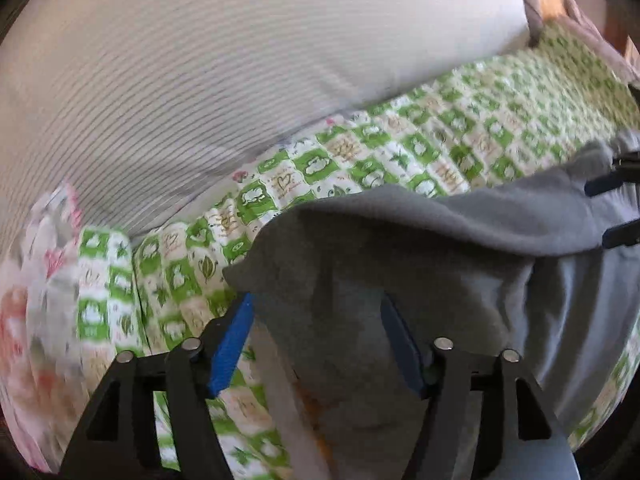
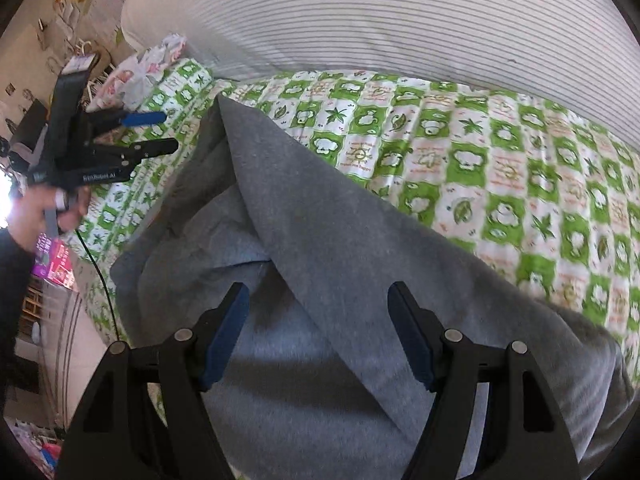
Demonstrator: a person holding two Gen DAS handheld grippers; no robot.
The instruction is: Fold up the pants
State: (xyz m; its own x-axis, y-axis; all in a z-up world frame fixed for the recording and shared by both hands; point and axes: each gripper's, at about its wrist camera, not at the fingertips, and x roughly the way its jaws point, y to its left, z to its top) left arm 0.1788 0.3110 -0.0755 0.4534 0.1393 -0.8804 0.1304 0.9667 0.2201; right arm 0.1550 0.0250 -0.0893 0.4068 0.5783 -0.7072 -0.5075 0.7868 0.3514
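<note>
Pants: one pair of grey pants (image 2: pixel 320 264) lying on the bed, with one darker flap folded diagonally over the paler layer beneath; its point reaches up toward the striped pillow.
Bed cover: one green-and-white checked quilt (image 2: pixel 500 168) under the pants, bare along the far edge next to the pillow.
Pillows: one large striped pillow (image 2: pixel 400 16) along the far edge of the bed; one flowered cushion (image 2: pixel 136 72) at the bed's far left corner as the right wrist view shows it.
Grippers: two, each with blue pads.
Left gripper (image 1: pixel 316 344): jaws apart, nothing pinched; in its own view the folded grey edge lies beneath and between the fingers, one pad over the quilt just off the cloth's left edge. In the right wrist view it hangs off the left side of the pants, clear of the cloth, held by a hand (image 2: pixel 52 208) in a dark sleeve.
Right gripper (image 2: pixel 316 336): jaws apart over the near part of the pants, the diagonal fold edge running between the fingers; the pads press on nothing.
Cable: one black cable (image 2: pixel 104 292) trailing down the bed's left edge.
</note>
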